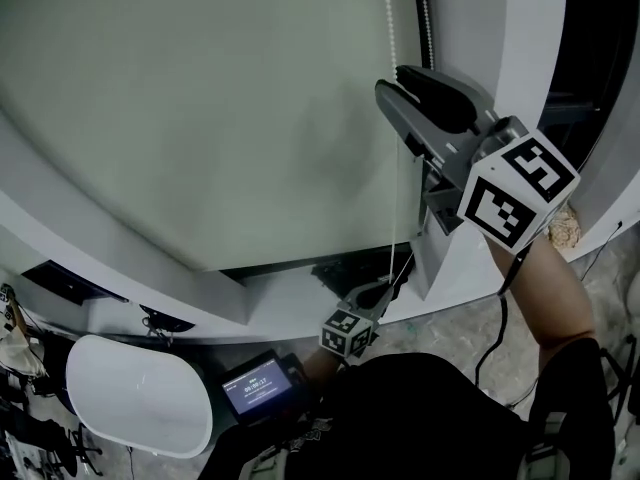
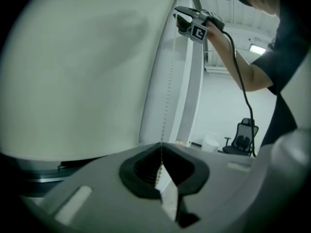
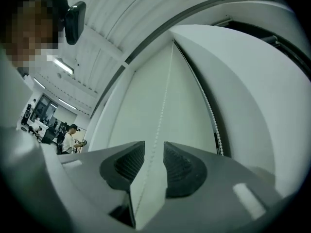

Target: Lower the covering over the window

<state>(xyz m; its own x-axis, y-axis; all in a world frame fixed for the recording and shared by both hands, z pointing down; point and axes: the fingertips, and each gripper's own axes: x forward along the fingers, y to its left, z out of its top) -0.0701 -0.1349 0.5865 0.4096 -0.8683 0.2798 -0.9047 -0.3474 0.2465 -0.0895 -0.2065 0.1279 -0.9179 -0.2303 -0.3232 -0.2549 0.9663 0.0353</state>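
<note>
A pale roller blind [image 1: 200, 118] covers most of the window. Its white bead chain [image 1: 390, 28] hangs down the blind's right edge. My right gripper [image 1: 395, 83] is raised high beside the blind. In the right gripper view its jaws [image 3: 154, 152] stand apart, with the chain [image 3: 163, 101] running between the pads and not pinched. A second strand [image 3: 211, 110] hangs further right. My left gripper [image 1: 385, 290] is low, near the sill. In the left gripper view it [image 2: 160, 147] is shut on the bead chain [image 2: 167, 81], which rises taut towards the right gripper [image 2: 187, 21].
The white window frame and sill [image 1: 120, 268] curve below the blind. A white oval object [image 1: 140, 393] and a small lit screen [image 1: 258, 386] lie at the lower left. A black cable [image 1: 500, 318] hangs from my right gripper. An office chair [image 2: 245, 135] stands behind.
</note>
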